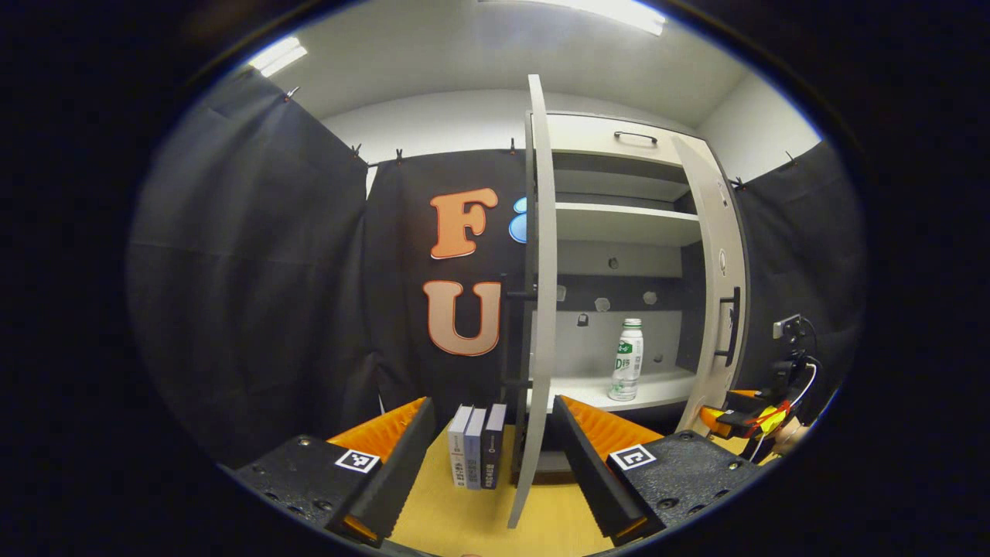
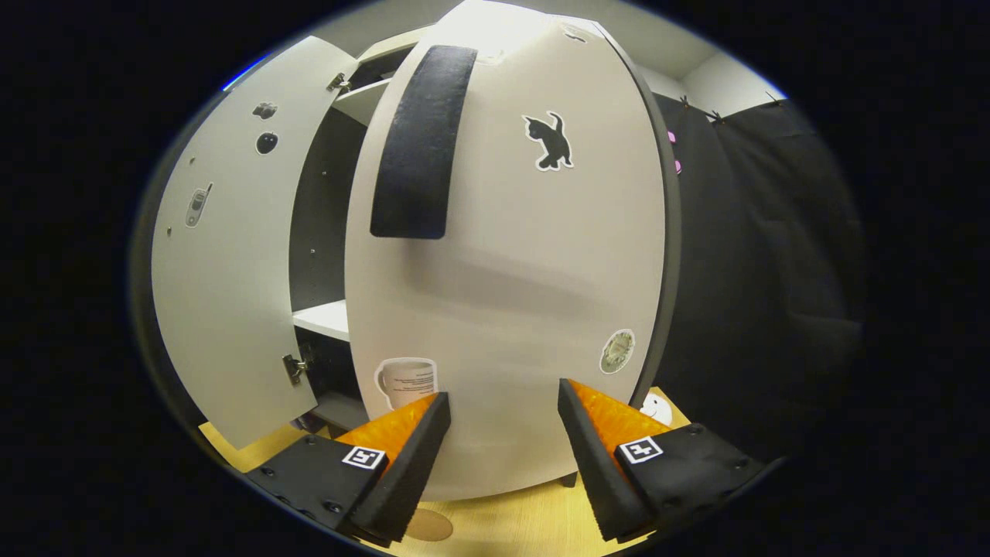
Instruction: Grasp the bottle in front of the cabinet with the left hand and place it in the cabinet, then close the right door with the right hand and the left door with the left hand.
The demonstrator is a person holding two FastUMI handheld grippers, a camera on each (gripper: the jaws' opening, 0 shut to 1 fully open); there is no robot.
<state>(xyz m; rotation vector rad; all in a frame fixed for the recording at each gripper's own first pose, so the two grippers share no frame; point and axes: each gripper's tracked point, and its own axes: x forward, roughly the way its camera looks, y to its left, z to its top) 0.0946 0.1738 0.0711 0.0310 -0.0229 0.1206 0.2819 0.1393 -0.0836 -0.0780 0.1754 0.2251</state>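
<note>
Black cloth walled the booth, and a pale wooden tabletop (image 1: 472, 510) carried the cabinet (image 1: 619, 147).

In the left gripper view, the left gripper (image 1: 495, 452) stood with its two fingers wide apart and nothing between them, low over the tabletop. Just ahead of it, three books (image 1: 477, 446) stood upright side by side on the table, beside the edge of the left door (image 1: 540, 309), which was swung out towards the camera and seen nearly edge-on. Beyond that door the cabinet lay open, and the bottle (image 1: 626, 360), white with a green label, stood upright on the lower shelf (image 1: 657, 384), well apart from the gripper. The right door (image 1: 715, 286) hung partly open with its dark handle facing inward. Low at the right edge, the other gripper, orange and black, showed near the foot of that door.

In the right gripper view, the right gripper (image 2: 499, 429) also held its fingers spread and empty, close against the outer face of the right door (image 2: 510, 271), though contact could not be told. That face bore a black handle (image 2: 424, 139), a cat sticker (image 2: 551, 141) and a mug sticker (image 2: 407, 381). Farther left, the left door (image 2: 232, 255) stood open.
</note>
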